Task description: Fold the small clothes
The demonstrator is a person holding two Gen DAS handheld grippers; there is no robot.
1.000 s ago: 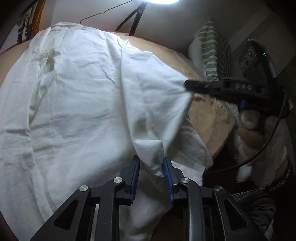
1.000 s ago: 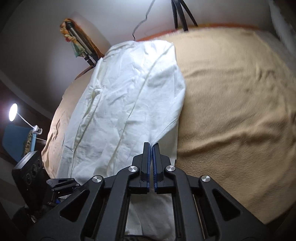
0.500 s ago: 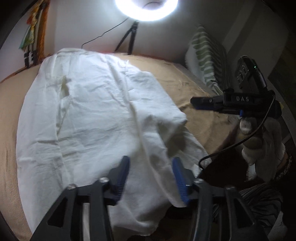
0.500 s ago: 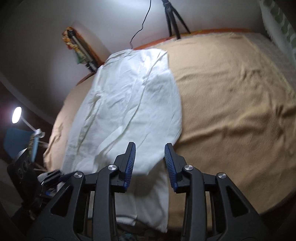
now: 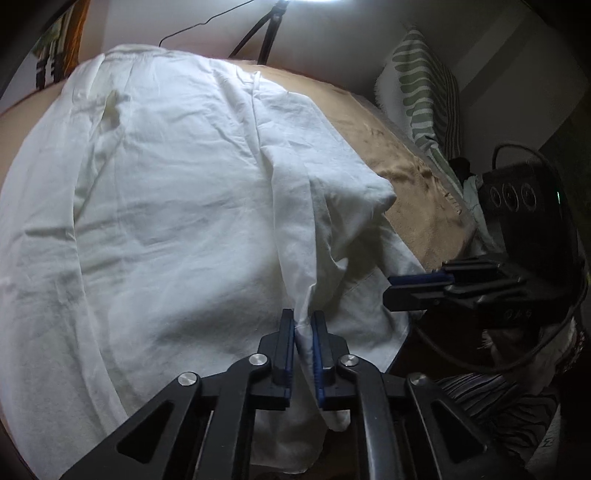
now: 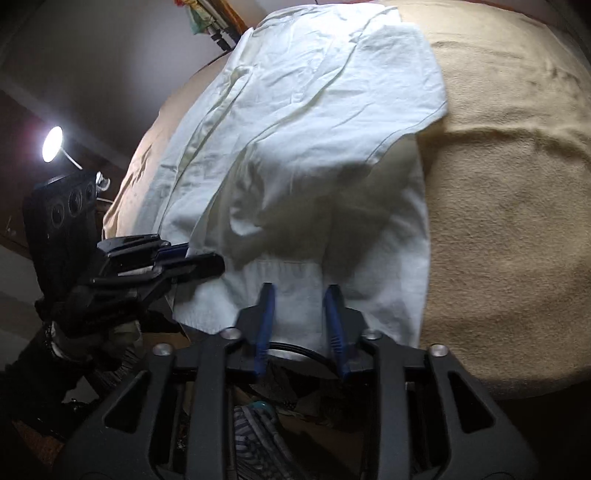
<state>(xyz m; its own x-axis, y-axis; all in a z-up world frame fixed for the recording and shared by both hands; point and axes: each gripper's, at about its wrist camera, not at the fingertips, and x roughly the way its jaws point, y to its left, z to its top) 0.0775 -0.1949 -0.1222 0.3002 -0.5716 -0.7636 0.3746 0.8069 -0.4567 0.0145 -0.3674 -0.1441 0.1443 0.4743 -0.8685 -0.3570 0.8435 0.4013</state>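
Observation:
A white garment [image 5: 177, 206] [image 6: 314, 110] lies spread on a tan blanket, its right side folded over toward the middle. My left gripper [image 5: 303, 325] is at the near edge, its jaws closing tight on a raised fold of the white cloth; the right wrist view shows it from the side [image 6: 216, 263]. My right gripper [image 6: 299, 295] hangs low over the garment's near hem. Its jaws are closing but still stand apart, with the hem lying between the blue pads [image 6: 266, 295] and nothing pinched. The left wrist view shows it at the cloth's right corner [image 5: 391, 290].
The tan blanket [image 6: 517, 184] [image 5: 417, 184] stretches bare to the right of the garment. A green-patterned pillow [image 5: 424, 92] leans at the wall. A tripod [image 5: 266, 33] stands behind the bed, a lamp [image 6: 51, 144] at left. The person's striped clothing [image 5: 498, 417] is beyond the bed edge.
Both grippers let go and opened half a second ago. Since then the left has shut on a fold at the near edge; the right has dropped to the hem and narrowed.

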